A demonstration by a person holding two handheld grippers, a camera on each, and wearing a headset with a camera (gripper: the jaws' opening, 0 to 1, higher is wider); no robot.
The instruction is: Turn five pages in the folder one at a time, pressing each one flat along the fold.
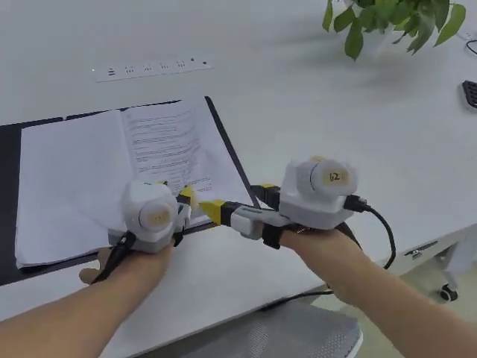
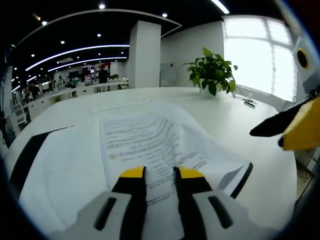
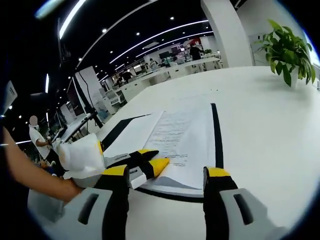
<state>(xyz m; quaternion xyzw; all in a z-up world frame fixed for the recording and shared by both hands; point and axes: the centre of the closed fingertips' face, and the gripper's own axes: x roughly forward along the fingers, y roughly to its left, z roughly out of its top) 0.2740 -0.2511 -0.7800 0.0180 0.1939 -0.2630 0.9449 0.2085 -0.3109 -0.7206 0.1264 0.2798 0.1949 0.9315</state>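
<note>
— Folder (image 1: 9, 194)?
— Lies open on the white table (image 1: 320, 112), close to the near edge. Shows black cover along the left and down the right side of the sheets.
— Pages?
— Pale page (image 1: 71, 179) on the left, no print legible. Printed page (image 1: 168, 145) on the right, lined with text down to the lower corner.
— Left gripper (image 2: 159, 174)?
— Sits low over the near edge of the printed page, pointing up the sheet. Keeps its yellow-tipped jaws drawn nearly together, with a thin slit between. Pinching paper or merely resting above it: cannot tell.
— Right gripper (image 3: 167, 175)?
— Comes in from the right, just short of the folder's near right corner, aimed across at the left gripper's tips. Spread wide, clasping nothing. Trails a black cable (image 1: 384, 231) over the table's front edge.
— Touching each other?
— Close at the tips in the head view; cannot tell about contact.
— Anything else on the table?
— White power strip (image 1: 153, 68) beyond the folder, well apart from it. Leafy plant (image 1: 395, 19) at the far right.
</note>
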